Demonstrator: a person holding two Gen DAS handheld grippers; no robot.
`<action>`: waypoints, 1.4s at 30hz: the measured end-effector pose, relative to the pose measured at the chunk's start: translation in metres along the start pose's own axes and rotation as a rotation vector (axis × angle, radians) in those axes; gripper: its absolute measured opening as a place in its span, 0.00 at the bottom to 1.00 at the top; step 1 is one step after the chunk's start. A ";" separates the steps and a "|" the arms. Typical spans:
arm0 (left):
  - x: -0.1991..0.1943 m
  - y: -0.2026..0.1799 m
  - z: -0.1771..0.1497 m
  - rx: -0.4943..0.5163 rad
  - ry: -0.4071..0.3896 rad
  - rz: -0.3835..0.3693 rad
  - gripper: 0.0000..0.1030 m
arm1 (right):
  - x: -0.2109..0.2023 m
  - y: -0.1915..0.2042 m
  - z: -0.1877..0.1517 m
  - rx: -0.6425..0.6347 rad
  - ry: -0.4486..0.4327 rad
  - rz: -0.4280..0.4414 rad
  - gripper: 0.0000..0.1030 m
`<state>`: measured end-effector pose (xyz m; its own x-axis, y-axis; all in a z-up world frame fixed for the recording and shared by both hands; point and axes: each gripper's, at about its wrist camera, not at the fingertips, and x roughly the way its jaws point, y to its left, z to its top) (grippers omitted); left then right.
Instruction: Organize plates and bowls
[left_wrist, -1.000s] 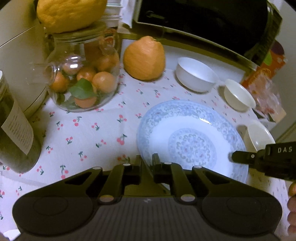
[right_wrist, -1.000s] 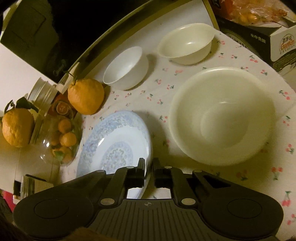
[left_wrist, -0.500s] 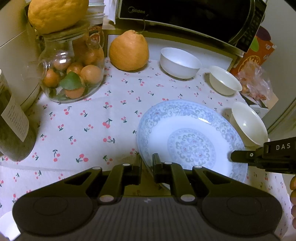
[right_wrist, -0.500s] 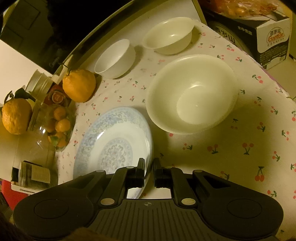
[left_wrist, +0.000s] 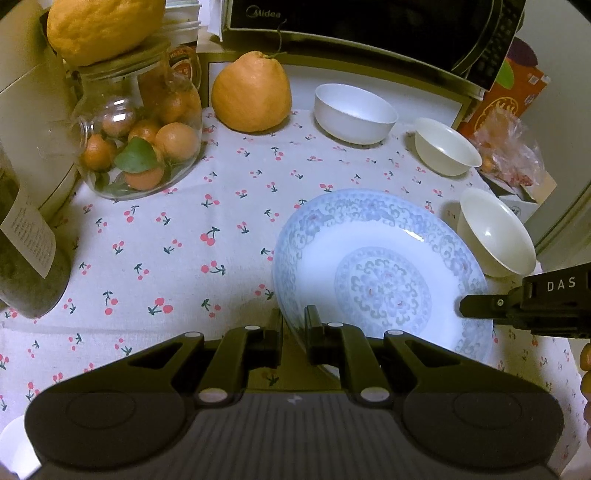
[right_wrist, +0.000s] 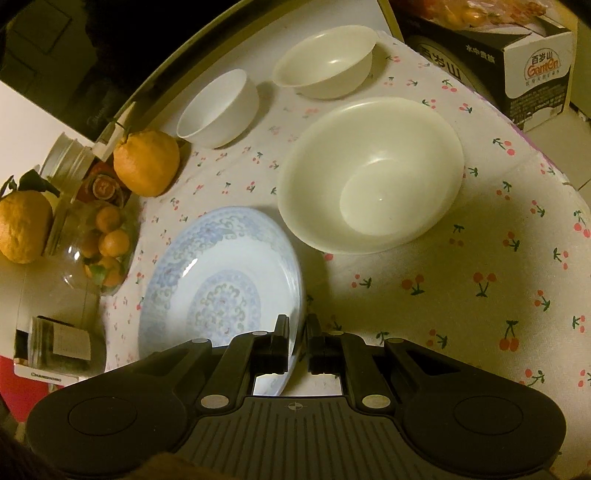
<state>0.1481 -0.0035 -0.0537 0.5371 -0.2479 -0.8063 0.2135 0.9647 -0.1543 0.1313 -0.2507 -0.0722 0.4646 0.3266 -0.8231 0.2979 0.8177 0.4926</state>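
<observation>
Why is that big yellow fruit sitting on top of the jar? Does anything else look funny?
The yellow citrus is perched on the glass jar's lid, an odd, tippy spot. Also, both tools pinch the patterned plate by opposite rims, tilting it. Nothing looks spilled or broken.

We see our left gripper pinching the near rim of the blue-patterned plate, the right gripper gripping its far-right edge.

Dim yellowish light (fisheye-bent edges), soft shadows
</observation>
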 end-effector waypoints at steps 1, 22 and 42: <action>0.000 0.000 0.000 0.002 0.000 0.000 0.09 | 0.000 0.000 0.000 0.000 0.000 -0.001 0.10; -0.011 0.002 -0.001 0.077 0.015 -0.010 0.62 | -0.015 0.010 -0.001 -0.111 0.002 0.046 0.65; -0.053 0.016 -0.031 0.123 0.017 -0.109 0.97 | -0.063 0.006 -0.029 -0.204 -0.028 0.099 0.91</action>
<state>0.0974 0.0275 -0.0310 0.4912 -0.3480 -0.7985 0.3688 0.9136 -0.1713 0.0796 -0.2527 -0.0253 0.5074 0.3988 -0.7639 0.0765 0.8621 0.5009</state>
